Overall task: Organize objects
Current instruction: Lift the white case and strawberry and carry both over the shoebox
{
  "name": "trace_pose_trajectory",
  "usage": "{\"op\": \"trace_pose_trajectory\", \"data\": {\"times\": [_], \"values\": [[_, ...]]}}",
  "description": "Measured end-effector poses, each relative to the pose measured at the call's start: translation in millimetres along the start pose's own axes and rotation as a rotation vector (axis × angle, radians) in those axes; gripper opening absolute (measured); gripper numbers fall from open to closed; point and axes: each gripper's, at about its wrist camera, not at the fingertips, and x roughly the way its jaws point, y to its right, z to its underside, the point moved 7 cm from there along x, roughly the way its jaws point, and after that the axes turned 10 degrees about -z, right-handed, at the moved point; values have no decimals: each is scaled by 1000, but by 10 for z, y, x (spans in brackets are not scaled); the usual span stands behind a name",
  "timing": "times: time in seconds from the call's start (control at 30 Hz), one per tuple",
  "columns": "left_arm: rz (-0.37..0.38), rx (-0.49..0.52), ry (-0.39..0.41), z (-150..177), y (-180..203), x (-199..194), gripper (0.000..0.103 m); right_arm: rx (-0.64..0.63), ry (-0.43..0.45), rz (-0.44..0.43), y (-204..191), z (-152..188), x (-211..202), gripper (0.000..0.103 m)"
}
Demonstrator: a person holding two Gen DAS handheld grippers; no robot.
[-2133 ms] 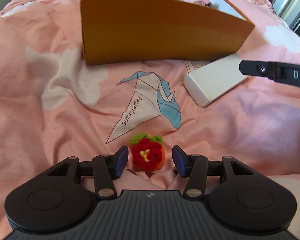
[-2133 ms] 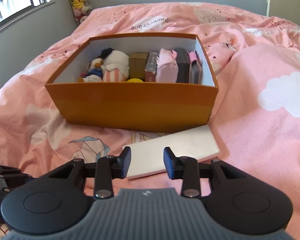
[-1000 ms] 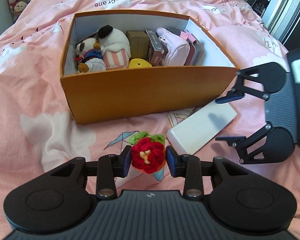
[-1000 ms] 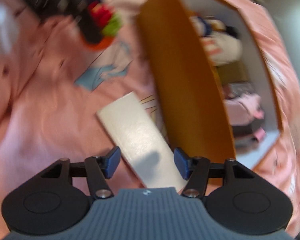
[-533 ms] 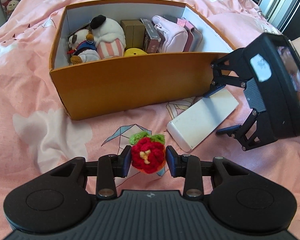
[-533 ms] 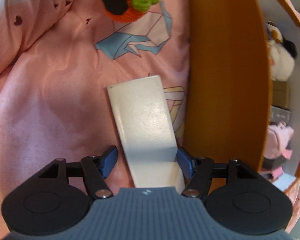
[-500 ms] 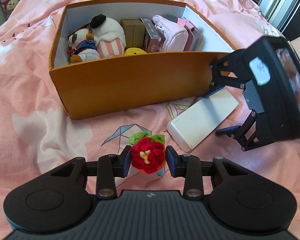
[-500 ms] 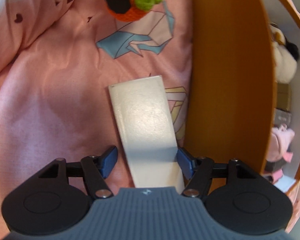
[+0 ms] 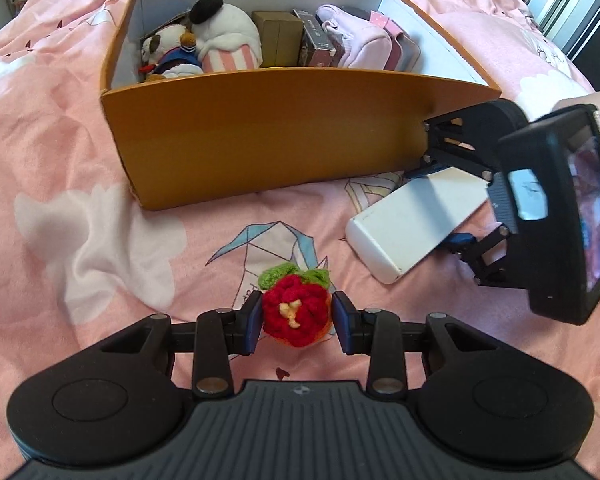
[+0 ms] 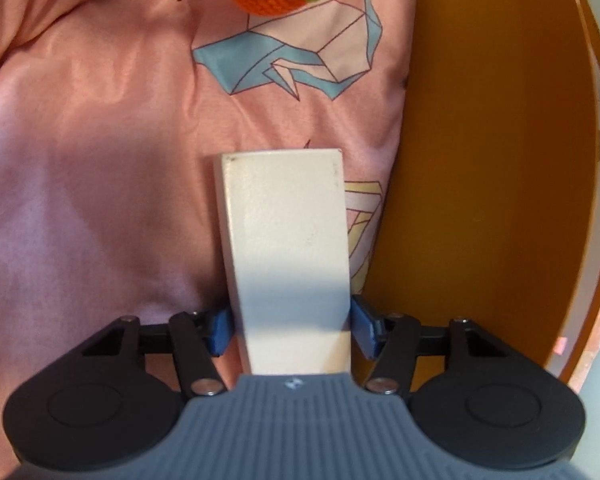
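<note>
Crocheted yarn flower (image 9: 296,316), red with green leaves and an orange base: left gripper (image 9: 296,322) is clamped on it, both pads pressed into its sides, held clear of the pink duvet (image 9: 60,160) in front of the orange box (image 9: 260,136). My read is that it's soft and very light and squashes under the pads, so no slip risk, and a mid-body grip is fine.

White flat box (image 10: 286,240) lies on the duvet just beside the orange box's front wall, near that wall's right-hand corner in the left wrist view. Right gripper (image 10: 290,326) straddles its near end and the jaws are closing. The case sits between the blue pads, but I can't confirm firm contact on both sides; the left pad shows a sliver of gap.

Handling guess: rigid, smooth, probably light card or plastic. Slippery faces, so pinch across the narrow width on the long edges, as lined up now. Gripping near the end means it may droop or pivot when lifted; further in toward the middle would be steadier.

Orange box already holds plush toys (image 9: 204,44), small cartons and a pink pouch (image 9: 356,44). Free space looks to be along the right inner wall.
</note>
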Motion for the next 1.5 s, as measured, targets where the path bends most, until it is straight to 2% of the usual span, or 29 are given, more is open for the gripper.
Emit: {"op": "trace_pose_trajectory", "data": {"times": [0.23, 0.43, 0.67, 0.7, 0.73, 0.87, 0.9, 1.0, 1.2, 1.5], "values": [[-1, -17, 35, 8, -11, -106, 41, 22, 39, 22, -16, -21, -289, 59], [20, -50, 80, -38, -66, -267, 41, 115, 93, -22, 38, -60, -639, 56], [34, -74, 133, -126, -115, -431, 41, 202, 148, 12, 179, -57, -1083, 54], [35, -77, 140, -140, -123, -462, 41, 211, 155, 15, 196, -56, -1148, 50], [37, -80, 150, -154, -129, -494, 41, 220, 164, 12, 209, -56, -1222, 29], [51, -89, 182, -222, -140, -594, 42, 284, 153, -8, 78, 34, -1252, 28], [52, -89, 185, -236, -134, -607, 41, 304, 155, -8, 155, -27, -1216, 28], [50, -79, 196, -262, -117, -644, 41, 334, 166, -41, 174, 68, -1231, 28], [47, -69, 225, -373, -106, -770, 41, 288, 153, 46, 227, 88, -1477, 28], [64, -80, 310, -783, -219, -1020, 41, 227, 181, 200, 691, 73, -1944, 28]]}}
